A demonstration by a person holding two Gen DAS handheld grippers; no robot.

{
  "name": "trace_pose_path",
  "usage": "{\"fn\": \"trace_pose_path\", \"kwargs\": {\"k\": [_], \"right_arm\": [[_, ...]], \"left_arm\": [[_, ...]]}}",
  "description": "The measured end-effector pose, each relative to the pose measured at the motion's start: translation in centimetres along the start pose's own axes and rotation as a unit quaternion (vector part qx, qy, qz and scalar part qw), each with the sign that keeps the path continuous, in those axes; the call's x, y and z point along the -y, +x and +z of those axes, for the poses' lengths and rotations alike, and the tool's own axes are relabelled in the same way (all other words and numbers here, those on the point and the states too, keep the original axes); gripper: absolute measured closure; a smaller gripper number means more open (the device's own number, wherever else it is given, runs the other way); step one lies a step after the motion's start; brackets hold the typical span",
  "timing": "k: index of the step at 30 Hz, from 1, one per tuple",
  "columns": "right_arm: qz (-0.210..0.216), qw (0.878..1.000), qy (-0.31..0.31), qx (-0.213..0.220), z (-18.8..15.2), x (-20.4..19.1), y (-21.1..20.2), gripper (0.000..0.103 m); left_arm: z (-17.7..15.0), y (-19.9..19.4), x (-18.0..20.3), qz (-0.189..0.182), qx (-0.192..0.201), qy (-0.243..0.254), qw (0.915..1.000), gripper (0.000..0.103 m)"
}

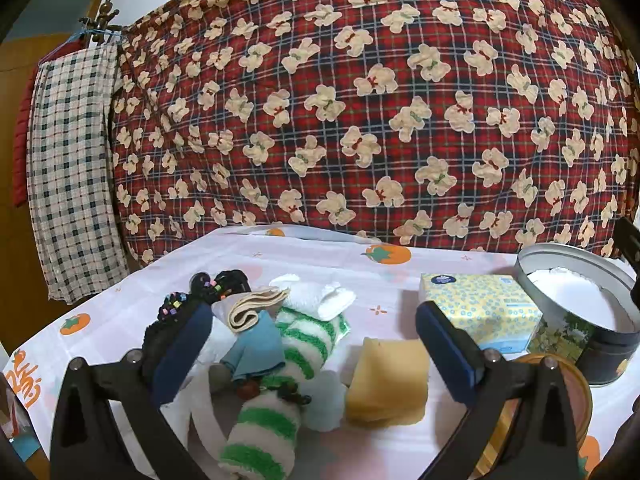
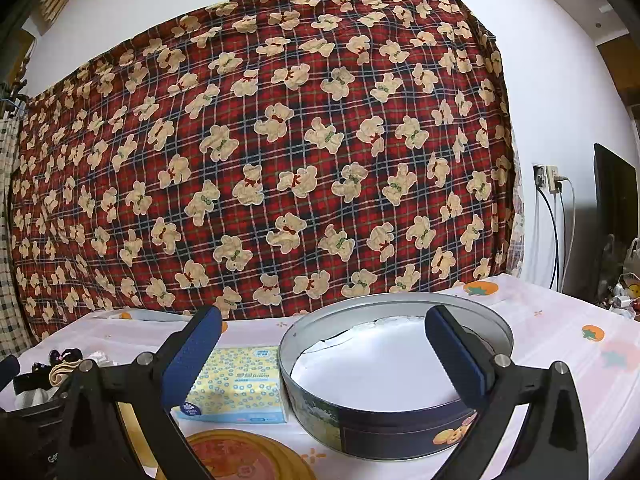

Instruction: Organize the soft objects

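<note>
A heap of soft things lies on the tablecloth in the left wrist view: a green-and-white striped fuzzy sock, a blue cloth, a folded beige cloth, a white cloth, black beaded hair ties and a yellow sponge. My left gripper stands open above and around the heap, touching nothing. A round tin with a white lining stands open and empty in the right wrist view. My right gripper hovers open in front of the tin, nothing between its fingers.
A yellow-and-blue tissue pack lies left of the tin, and the tin's round orange lid rests flat in front. A red plaid bear-print blanket hangs behind the table. Cables and a dark screen stand at the right.
</note>
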State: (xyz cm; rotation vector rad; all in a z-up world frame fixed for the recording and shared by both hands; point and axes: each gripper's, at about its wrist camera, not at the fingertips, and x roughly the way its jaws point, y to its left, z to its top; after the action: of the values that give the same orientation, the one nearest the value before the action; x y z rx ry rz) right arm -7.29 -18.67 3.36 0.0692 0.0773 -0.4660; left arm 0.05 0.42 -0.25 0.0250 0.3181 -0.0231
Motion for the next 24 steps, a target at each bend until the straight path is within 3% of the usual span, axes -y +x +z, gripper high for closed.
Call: {"fn": "trace_pose_path", "kwargs": {"k": [17,24], "right_arm": [[0.007,1.0,0.0,0.007,-0.02,-0.19,-0.27,0.0],[0.038,0.999,-0.005,0.017,-0.07,-0.72,-0.73,0.0]], "left_arm": [[-0.02,0.01,0.05,-0.001,0.0,-0.001,1.0,0.0],[-0.16,-0.19,0.22,0.005,0.0,-0.006,1.0,0.0]]}}
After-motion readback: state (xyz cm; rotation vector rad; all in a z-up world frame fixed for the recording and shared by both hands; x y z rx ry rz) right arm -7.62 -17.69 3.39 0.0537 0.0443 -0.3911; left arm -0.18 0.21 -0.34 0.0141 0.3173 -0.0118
